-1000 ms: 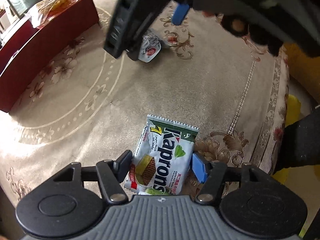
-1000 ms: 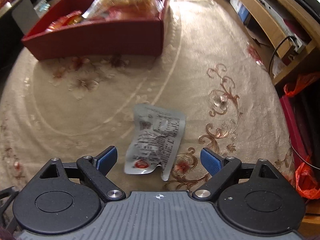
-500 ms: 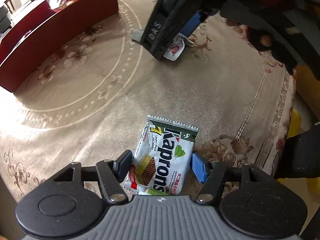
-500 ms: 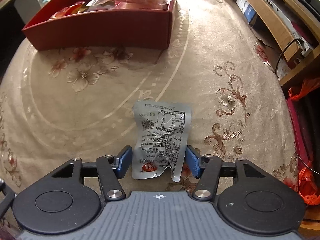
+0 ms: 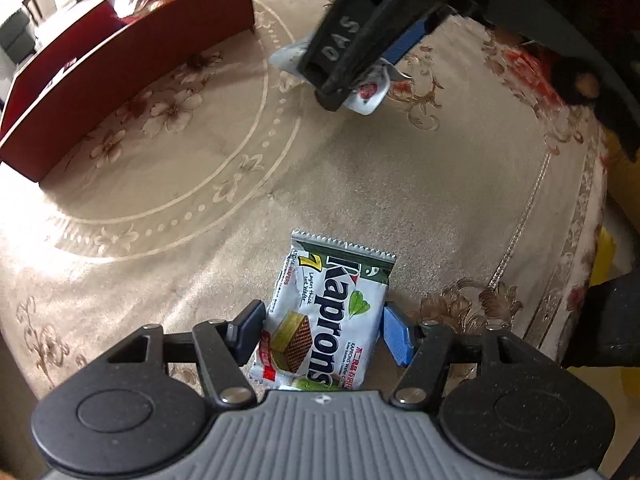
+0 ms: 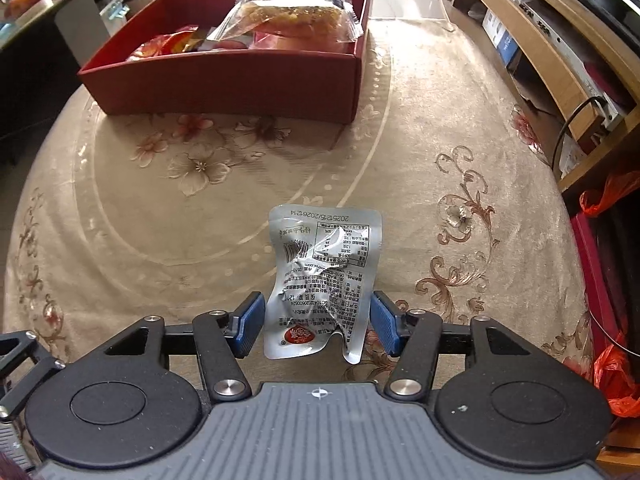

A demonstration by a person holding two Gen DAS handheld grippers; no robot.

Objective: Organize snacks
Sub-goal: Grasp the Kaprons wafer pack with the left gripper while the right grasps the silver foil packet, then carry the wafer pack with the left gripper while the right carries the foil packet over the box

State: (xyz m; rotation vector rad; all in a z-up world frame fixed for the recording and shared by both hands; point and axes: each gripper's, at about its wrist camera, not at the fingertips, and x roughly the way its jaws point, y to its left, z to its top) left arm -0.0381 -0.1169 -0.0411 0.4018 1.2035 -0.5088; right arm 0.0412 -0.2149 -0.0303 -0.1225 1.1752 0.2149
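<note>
My left gripper (image 5: 322, 338) is shut on a white and green Kaprons wafer packet (image 5: 332, 312) and holds it above the beige tablecloth (image 5: 200, 200). My right gripper (image 6: 316, 328) is shut on a crumpled silver snack pouch (image 6: 324, 280) and holds it above the cloth; it also shows in the left wrist view (image 5: 370, 90) under the right gripper's body. A red box (image 6: 240, 72) with several wrapped snacks, among them a clear-wrapped pastry (image 6: 296, 12), stands at the far side of the table and at the left in the left wrist view (image 5: 120, 76).
The round table's edge (image 5: 600, 208) runs close on the right in the left wrist view. A wooden shelf unit (image 6: 560, 40) and red plastic bags (image 6: 612, 364) are beyond the table on the right. A dark chair (image 6: 36, 80) is at the left.
My right gripper closed on the silver pouch and lifted it toward the red box. My left gripper kept its hold on the Kaprons packet and came nearer the box.
</note>
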